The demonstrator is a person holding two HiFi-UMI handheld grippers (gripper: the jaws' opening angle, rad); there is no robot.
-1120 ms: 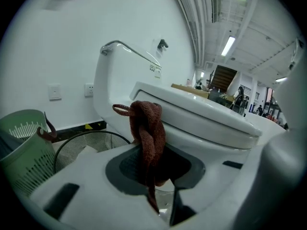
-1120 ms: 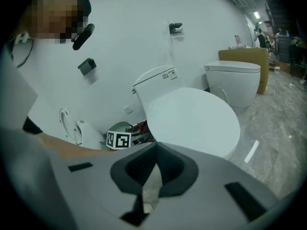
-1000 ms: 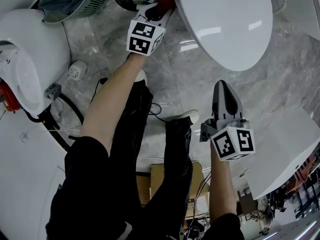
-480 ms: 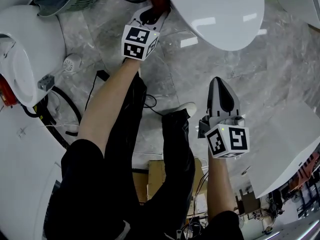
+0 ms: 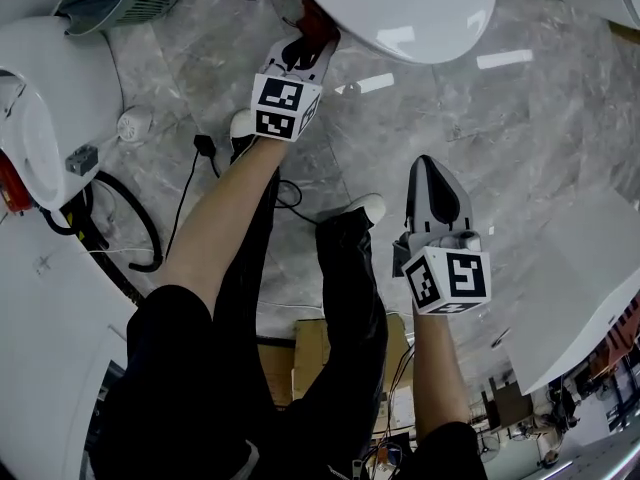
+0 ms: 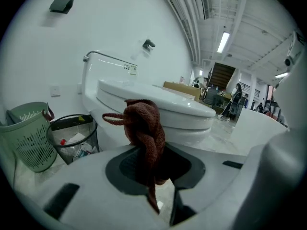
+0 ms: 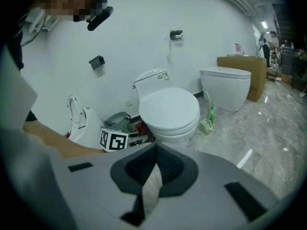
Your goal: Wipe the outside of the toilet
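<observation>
The white toilet (image 5: 400,8) fills the top of the head view, lid down. My left gripper (image 5: 303,48) reaches up to its near-left side, shut on a brown cloth (image 5: 318,20) that lies against the bowl's outer edge. In the left gripper view the cloth (image 6: 144,128) hangs bunched between the jaws, with the toilet (image 6: 158,109) just behind it. My right gripper (image 5: 426,168) hangs lower over the marble floor, apart from the toilet, shut with nothing in it. The right gripper view shows the toilet (image 7: 170,111) a way ahead of that gripper (image 7: 152,176).
A black wire bin (image 6: 74,138) and a green basket (image 6: 26,133) stand left of the toilet. Another white fixture (image 5: 50,118) and a black cable (image 5: 150,238) lie at the left. A second toilet (image 7: 225,87) and a green bottle (image 7: 210,114) stand to the right.
The left gripper with the cloth has slid along the bowl's side toward its front. The toilet has shifted up in the head view. The right gripper has hardly moved.
</observation>
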